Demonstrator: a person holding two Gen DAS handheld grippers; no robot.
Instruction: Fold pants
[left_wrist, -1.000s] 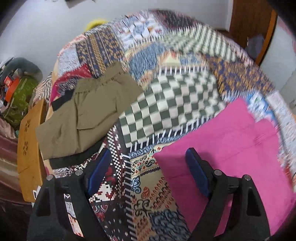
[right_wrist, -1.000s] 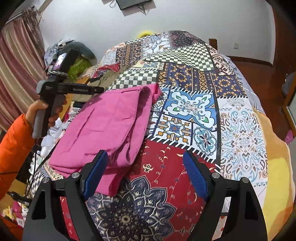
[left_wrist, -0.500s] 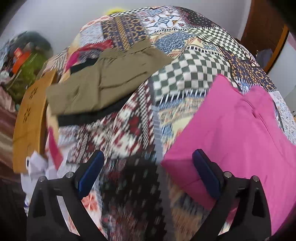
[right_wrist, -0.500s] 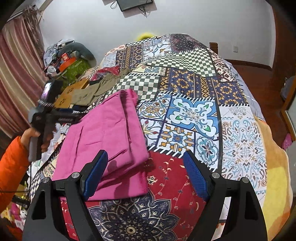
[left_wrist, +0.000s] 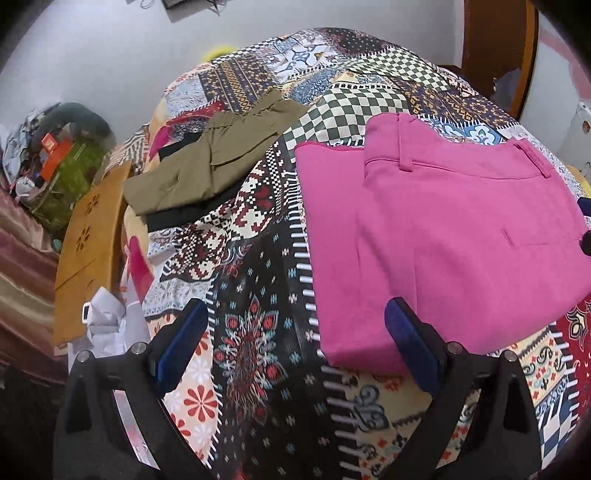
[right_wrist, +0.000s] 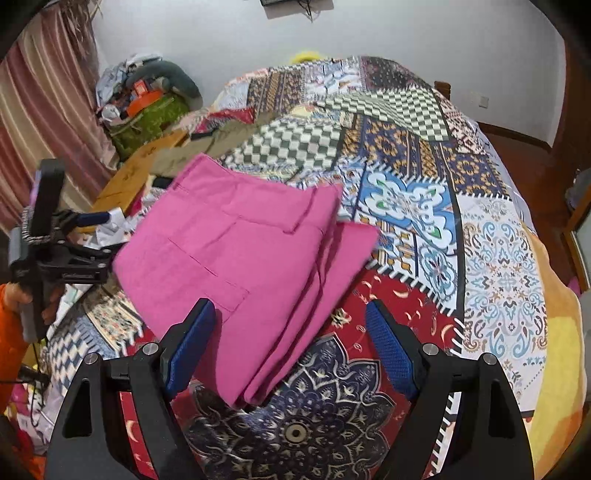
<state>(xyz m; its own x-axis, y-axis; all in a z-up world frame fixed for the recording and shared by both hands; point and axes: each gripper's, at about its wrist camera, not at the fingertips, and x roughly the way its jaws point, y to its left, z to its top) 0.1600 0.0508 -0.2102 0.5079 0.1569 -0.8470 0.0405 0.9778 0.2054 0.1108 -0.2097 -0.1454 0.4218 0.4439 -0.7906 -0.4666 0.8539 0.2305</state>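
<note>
Pink pants (left_wrist: 443, 229) lie folded on the patchwork bedspread (left_wrist: 258, 332), waistband toward the far side. They also show in the right wrist view (right_wrist: 240, 266), as a folded stack. My left gripper (left_wrist: 295, 343) is open and empty, just off the pants' near left corner. My right gripper (right_wrist: 288, 339) is open and empty, with its left finger (right_wrist: 188, 347) over the near edge of the pants. The left gripper also shows from the side in the right wrist view (right_wrist: 74, 240), beside the pants.
Folded olive pants (left_wrist: 214, 162) lie on a black garment (left_wrist: 184, 218) at the bed's far left. A wooden board (left_wrist: 88, 251) and white papers (left_wrist: 107, 325) sit off the left edge. A pile of clutter (right_wrist: 147, 99) is by the curtain.
The pink pants have been folded over into a shorter, compact stack. The left gripper has swung back and lower toward the bed's left edge. Both grippers stay open.
</note>
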